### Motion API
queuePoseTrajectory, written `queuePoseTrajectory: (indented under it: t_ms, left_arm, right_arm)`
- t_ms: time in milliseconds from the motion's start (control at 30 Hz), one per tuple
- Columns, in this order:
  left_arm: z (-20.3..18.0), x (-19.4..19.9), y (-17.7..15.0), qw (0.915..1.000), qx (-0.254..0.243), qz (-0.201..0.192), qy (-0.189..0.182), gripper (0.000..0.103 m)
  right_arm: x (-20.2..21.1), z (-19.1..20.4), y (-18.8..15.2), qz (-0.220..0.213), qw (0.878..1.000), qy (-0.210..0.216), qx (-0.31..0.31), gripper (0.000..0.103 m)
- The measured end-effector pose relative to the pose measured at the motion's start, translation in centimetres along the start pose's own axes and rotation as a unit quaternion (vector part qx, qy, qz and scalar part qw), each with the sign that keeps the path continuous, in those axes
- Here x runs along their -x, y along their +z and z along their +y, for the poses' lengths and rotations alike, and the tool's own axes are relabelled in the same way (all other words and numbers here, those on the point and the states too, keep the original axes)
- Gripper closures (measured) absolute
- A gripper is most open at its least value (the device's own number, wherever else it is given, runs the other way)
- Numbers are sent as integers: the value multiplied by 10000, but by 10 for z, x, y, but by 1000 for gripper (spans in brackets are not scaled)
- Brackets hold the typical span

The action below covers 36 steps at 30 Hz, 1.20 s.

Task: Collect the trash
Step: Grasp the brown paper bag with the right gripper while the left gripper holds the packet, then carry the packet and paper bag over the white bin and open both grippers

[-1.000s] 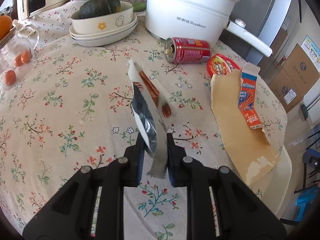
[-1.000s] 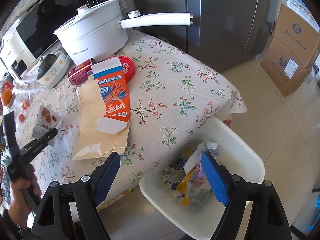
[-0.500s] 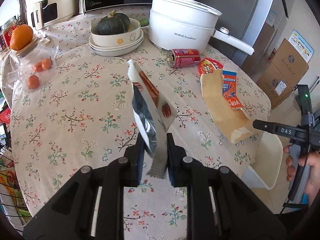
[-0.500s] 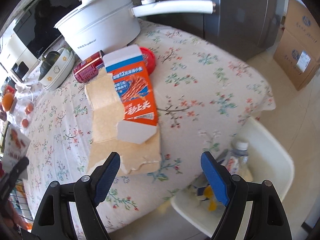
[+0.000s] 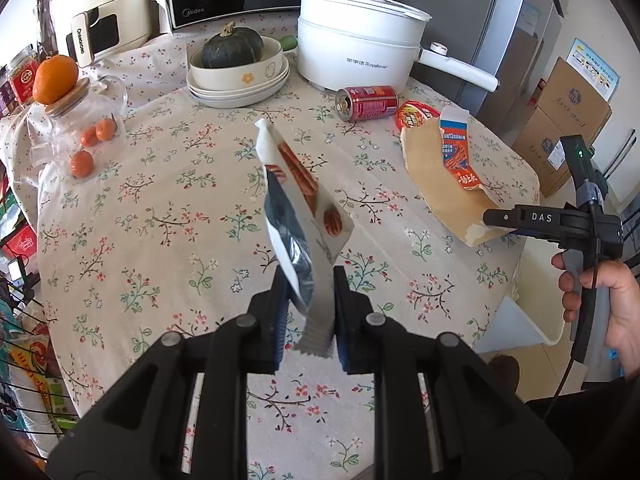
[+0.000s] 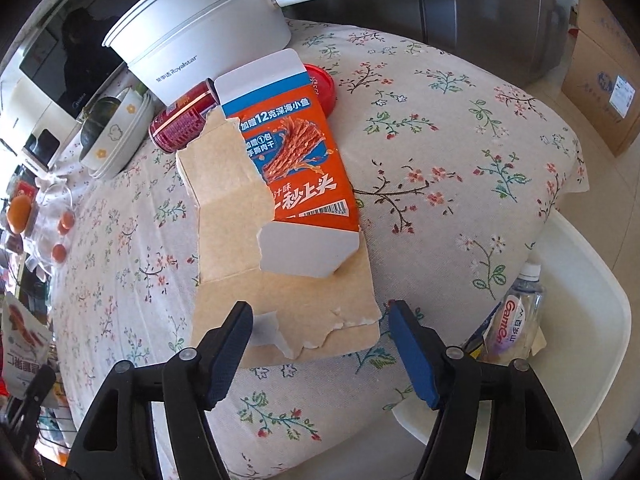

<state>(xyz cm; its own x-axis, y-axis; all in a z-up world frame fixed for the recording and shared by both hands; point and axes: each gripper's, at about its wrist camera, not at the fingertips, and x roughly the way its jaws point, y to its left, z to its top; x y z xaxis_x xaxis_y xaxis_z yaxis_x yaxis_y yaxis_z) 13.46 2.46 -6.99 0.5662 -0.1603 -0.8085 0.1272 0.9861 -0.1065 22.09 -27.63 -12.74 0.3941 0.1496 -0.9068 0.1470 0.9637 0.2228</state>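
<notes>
Two grippers at work over a round table (image 5: 168, 200) draped in a floral cloth. The left gripper (image 5: 307, 312), at the lower centre of the left wrist view, has its jaws clenched on the bottom edge of an empty snack pouch (image 5: 304, 216), which stands up from them, clear of the cloth. The right gripper (image 6: 320, 344), at the bottom of the right wrist view, has its jaws closing around the near edge of a torn cardboard carton (image 6: 276, 216) — flattened, orange-printed face up, lying near the table's edge at frame centre; the pads do not yet appear to press on it. Further trash lies beyond the carton: a red can (image 6: 180, 120) on its side and a red lid (image 6: 322, 90), both below the white electric pot (image 6: 200, 40) at the upper left. The white bin (image 6: 592, 292), at the lower right beside the table, already holds a plastic bottle (image 6: 520, 312) and wrappers. To do the step well, the right jaws should probably bite the brown flap's thick near edge rather than its ragged torn tab — a thin tab may rip — and lift the sheet level before swinging it over the bin. The pouch can follow; its light foil is likely to flutter, so release low inside the bin's rim.
</notes>
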Motion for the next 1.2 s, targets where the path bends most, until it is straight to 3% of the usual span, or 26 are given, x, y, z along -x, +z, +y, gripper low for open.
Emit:
queuePoseTrajectory:
  t_ms: [267,467,633,867,1200]
  left_arm:
    - [-3,2,-2,10000,-37,-23,-5,81]
    - [-5,7,-1,9999,-33,-91,-46,81]
    - [-6,14,0,9998,-1,-185,-125,81]
    - [-15,22,2,9992,-16,-293,-256,81]
    - [-41,25,1,9980,-207,-337,-487,81]
  right_arm:
    - [10,-2,-1,-120,9994,288,-173,80]
    - [50,8,1,-521,9969,577,111,93]
    - [87,20,0,-905,9924,706,446,100]
    - [132,16,-13,-1432,9858,513,705,100]
    - [193,-24,-31,-2157,9731,-63,811,100]
